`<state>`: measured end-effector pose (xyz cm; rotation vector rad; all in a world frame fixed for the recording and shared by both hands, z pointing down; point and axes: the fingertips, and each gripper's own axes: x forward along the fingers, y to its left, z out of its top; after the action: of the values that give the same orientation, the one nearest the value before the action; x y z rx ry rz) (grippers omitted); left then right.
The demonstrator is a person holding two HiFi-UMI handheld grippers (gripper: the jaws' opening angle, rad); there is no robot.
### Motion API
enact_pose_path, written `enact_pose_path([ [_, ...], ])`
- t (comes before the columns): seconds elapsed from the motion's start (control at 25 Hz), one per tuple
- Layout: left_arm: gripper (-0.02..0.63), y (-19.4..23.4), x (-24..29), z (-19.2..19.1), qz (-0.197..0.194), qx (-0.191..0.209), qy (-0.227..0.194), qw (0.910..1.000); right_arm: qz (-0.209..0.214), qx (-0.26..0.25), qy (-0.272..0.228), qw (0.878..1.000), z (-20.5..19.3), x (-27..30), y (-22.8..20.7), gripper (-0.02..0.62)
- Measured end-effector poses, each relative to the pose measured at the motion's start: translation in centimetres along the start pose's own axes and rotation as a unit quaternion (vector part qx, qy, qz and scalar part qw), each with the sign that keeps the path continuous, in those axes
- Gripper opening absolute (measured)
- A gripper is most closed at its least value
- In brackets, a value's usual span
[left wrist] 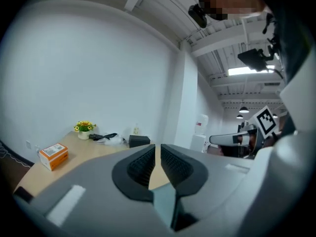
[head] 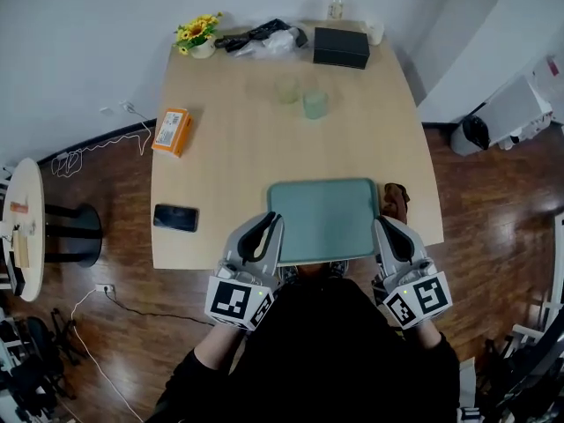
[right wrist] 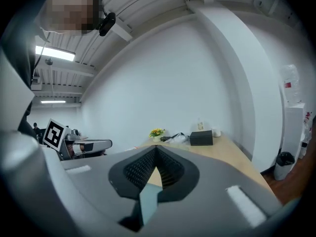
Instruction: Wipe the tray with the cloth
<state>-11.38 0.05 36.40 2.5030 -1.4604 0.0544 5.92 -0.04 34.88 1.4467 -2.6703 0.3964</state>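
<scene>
At the far left of the wooden table (head: pixel 229 148) lie an orange box (head: pixel 172 130) and, nearer the person, a black phone (head: pixel 175 218); a small pot of sunflowers (head: pixel 199 35) stands at the back corner. The left gripper (head: pixel 271 222) hovers at the table's near edge, just off the left rim of the teal tray (head: pixel 324 218). In the left gripper view its jaws stand all but together with only a thin slit between the ribbed pads (left wrist: pixel 140 163), and nothing is in them. The tray lies flat at the middle of the near edge and looks bare. Two pale green glasses (head: pixel 304 100) stand well behind it, and a black box (head: pixel 341 47) sits at the back. The dark brown cloth (head: pixel 395 201) lies crumpled on the table against the tray's right rim, untouched. Just short of it the right gripper (head: pixel 381 227) is held over the near right corner of the tray, its jaws clenched on nothing in its own view. Wiping has not begun: the step in hand is fetching the cloth. The right gripper, being nearest, would likely need to part its jaws, reach forward and slightly right, come down over the bunched fabric, close on a good fold, and drag it onto the tray. The left gripper is well placed to steady the tray's left rim.
</scene>
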Motion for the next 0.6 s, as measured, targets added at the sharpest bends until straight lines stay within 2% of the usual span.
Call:
enact_pose_path([
  [0.16, 0.017, 0.3, 0.9, 0.4, 0.021, -0.003, 0.002, 0.9998, 0.034, -0.007, 0.0, 0.999, 0.9, 2.4, -0.3, 0.002],
  [0.28, 0.02, 0.9, 2.2, -0.2, 0.035, 0.017, 0.014, 0.9991, 0.038, -0.024, 0.001, 0.999, 1.3, 4.0, -1.7, 0.009],
  [0.36, 0.069, 2.0, 3.6, -2.2, 0.04, 0.023, 0.044, 0.9979, 0.016, -0.044, 0.013, 0.999, 0.3, 5.1, -4.2, 0.113],
  [0.4, 0.131, 2.7, 4.5, -3.8, 0.041, 0.017, 0.068, 0.9967, 0.0, -0.054, 0.028, 0.998, -0.8, 5.5, -6.0, 0.159],
  [0.52, 0.252, 5.2, 6.3, -9.7, 0.047, -0.018, 0.149, 0.9876, -0.048, -0.065, 0.1, 0.992, -6.6, 6.1, -12.0, 0.246],
  [0.6, 0.276, 6.6, 6.8, -13.6, 0.053, -0.033, 0.199, 0.978, -0.07, -0.056, 0.153, 0.984, -11.0, 5.8, -15.5, 0.284],
])
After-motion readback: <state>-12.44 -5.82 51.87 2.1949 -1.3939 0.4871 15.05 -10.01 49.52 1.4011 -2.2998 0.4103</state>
